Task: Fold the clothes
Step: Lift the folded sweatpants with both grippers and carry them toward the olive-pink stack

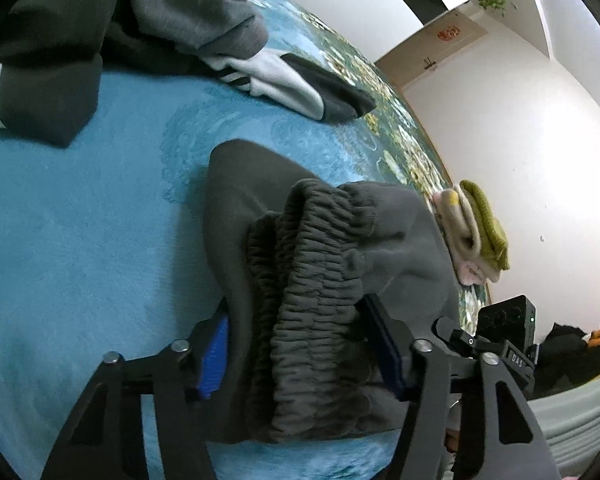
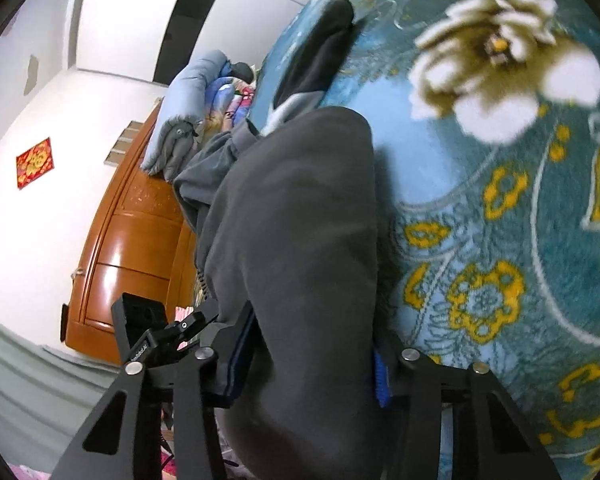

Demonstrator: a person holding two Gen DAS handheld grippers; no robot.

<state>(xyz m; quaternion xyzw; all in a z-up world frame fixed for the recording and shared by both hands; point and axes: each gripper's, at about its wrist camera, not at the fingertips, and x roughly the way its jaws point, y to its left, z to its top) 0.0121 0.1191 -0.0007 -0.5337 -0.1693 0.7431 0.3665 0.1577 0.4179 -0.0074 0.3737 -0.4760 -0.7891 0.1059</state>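
Note:
Grey sweatpants lie bunched on the blue blanket. Their gathered elastic waistband fills the gap of my left gripper, and both blue pads press into the cloth. In the right wrist view a smooth fold of the same grey fabric runs away from me across the flowered blanket. My right gripper is shut on the near end of it, with the cloth packed between its pads. How the fabric lies beneath the jaws is hidden.
A heap of dark and grey clothes lies at the far left, with a white, black-striped garment beside it. A folded stack topped by olive knit sits at the bed's right edge. A wooden cabinet and a light-blue padded jacket stand beyond the bed.

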